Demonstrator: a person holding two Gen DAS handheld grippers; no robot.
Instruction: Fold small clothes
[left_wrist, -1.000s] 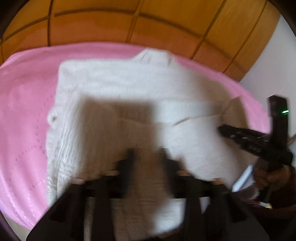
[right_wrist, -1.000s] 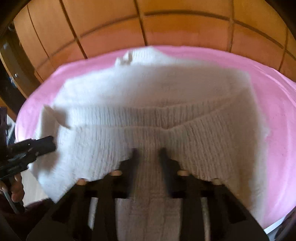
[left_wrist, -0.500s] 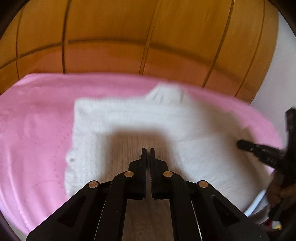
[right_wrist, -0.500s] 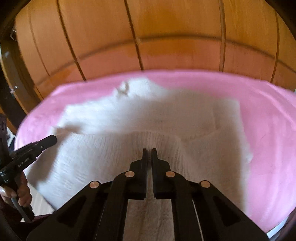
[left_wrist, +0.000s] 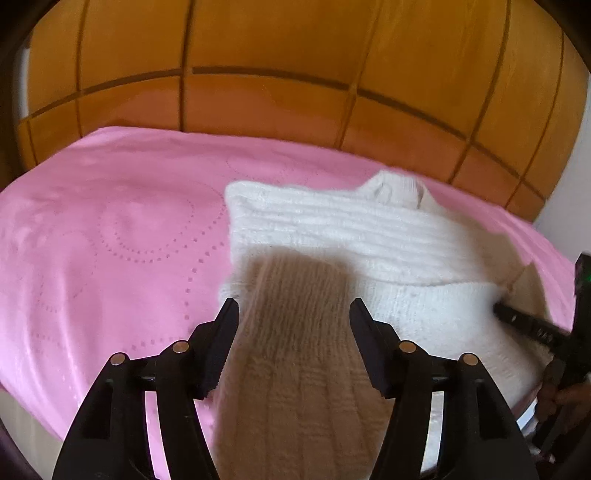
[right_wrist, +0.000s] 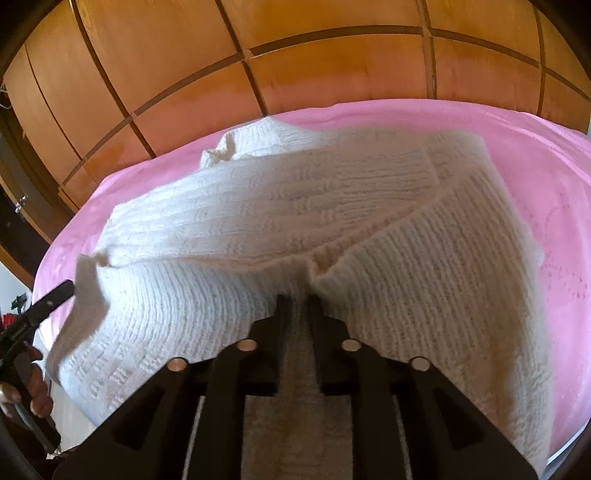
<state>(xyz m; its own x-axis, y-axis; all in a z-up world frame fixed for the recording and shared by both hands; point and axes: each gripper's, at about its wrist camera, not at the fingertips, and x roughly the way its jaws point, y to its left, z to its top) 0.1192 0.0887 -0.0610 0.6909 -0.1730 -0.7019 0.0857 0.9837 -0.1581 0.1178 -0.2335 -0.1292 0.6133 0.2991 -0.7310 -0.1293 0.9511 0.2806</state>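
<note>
On the pink blanket (left_wrist: 110, 229), left claw (left_wrist: 293, 314) has spread; right claw (right_wrist: 298, 306) still pinches the sweater (right_wrist: 332, 206).

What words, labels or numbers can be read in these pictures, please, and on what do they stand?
No text is legible.
The right gripper, seen in the left wrist view, bears small pale print on one finger: too blurred to read.
The left gripper, seen in the right wrist view, bears similar print on one finger: too small to read.
The sweater and pink cover show no writing.
</note>
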